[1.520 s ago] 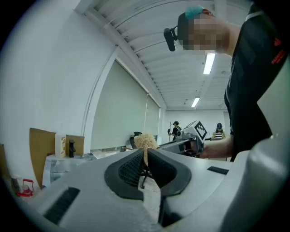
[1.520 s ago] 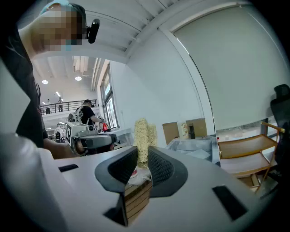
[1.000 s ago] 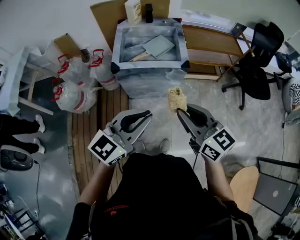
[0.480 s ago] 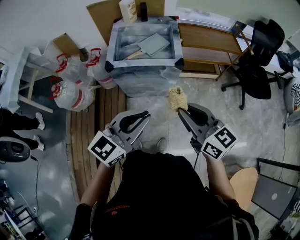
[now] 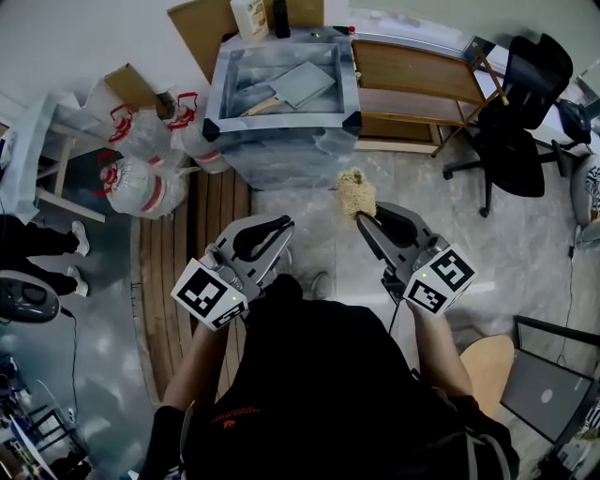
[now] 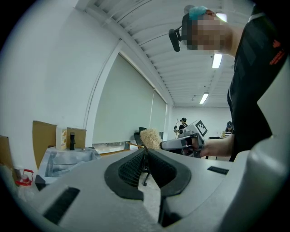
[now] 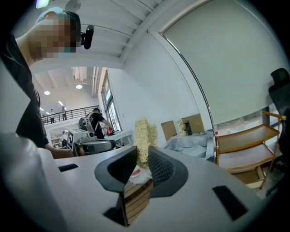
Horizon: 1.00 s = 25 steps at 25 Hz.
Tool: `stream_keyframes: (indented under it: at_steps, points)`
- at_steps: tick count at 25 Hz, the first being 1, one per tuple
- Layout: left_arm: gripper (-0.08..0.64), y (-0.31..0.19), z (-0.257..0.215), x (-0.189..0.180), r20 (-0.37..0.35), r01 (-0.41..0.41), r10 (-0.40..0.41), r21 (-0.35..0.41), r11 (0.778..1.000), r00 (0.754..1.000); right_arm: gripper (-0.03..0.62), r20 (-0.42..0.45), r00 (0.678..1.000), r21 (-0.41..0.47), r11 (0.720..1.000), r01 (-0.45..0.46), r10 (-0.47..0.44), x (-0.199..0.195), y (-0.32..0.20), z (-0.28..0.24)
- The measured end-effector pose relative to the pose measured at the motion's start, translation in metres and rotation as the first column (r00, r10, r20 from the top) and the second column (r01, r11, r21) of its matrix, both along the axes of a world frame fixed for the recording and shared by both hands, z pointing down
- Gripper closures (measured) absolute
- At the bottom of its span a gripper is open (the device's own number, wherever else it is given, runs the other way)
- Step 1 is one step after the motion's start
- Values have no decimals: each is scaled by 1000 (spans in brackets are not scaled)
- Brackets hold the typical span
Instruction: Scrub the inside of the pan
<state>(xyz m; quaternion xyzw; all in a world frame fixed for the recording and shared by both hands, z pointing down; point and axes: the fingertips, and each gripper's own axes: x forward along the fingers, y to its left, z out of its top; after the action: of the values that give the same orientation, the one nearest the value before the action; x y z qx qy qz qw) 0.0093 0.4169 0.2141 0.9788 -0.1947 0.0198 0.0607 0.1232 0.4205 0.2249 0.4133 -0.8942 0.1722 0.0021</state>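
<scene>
A square grey pan [image 5: 302, 84] with a wooden handle lies inside a plastic-lined basin [image 5: 221, 110] ahead of me. My right gripper [image 5: 362, 218] is shut on a tan fibrous scrubber [image 5: 354, 194], held in the air short of the basin. In the right gripper view the scrubber [image 7: 144, 136] stands up between the pads of that gripper [image 7: 142, 156]. My left gripper [image 5: 285, 223] is shut with nothing in it, level with the right one and apart from it. The left gripper view shows its own jaws [image 6: 145, 152] pressed together, with the scrubber [image 6: 150, 138] beyond.
A wooden shelf cart [image 5: 412, 94] stands right of the basin, with a black office chair [image 5: 516, 122] beyond it. Tied bags with red handles [image 5: 141, 173] sit left of the basin. A carton [image 5: 249, 16] and a dark bottle [image 5: 282, 17] stand behind it. A wooden strip [image 5: 187, 272] runs underfoot.
The basin and pan have slid slightly left and lower in the head view. Both grippers keep their hold and spacing, the left one drifting a little down and left.
</scene>
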Motion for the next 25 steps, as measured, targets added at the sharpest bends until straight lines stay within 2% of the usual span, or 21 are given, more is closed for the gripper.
stream_keyframes:
  at_steps: [7,13,17,25]
  points:
    - [522,-36,3,1,-15,21,-21,4,1000,1000,509,-11,1000,-2,1000,-9,9,12,-27,6]
    - [522,-85,15,0,-33,22,-23,-14,1000,999,509,-26,999,-19,1000,-25,24,16,-69,17]
    - [522,-129,24,-4,-31,3,-4,-33,999,1000,509,-28,999,-43,998,-36,35,8,-114,25]
    - [522,-250,47,-29,14,-19,20,-62,998,1000,509,-47,998,-106,993,-53,48,-19,-230,44]
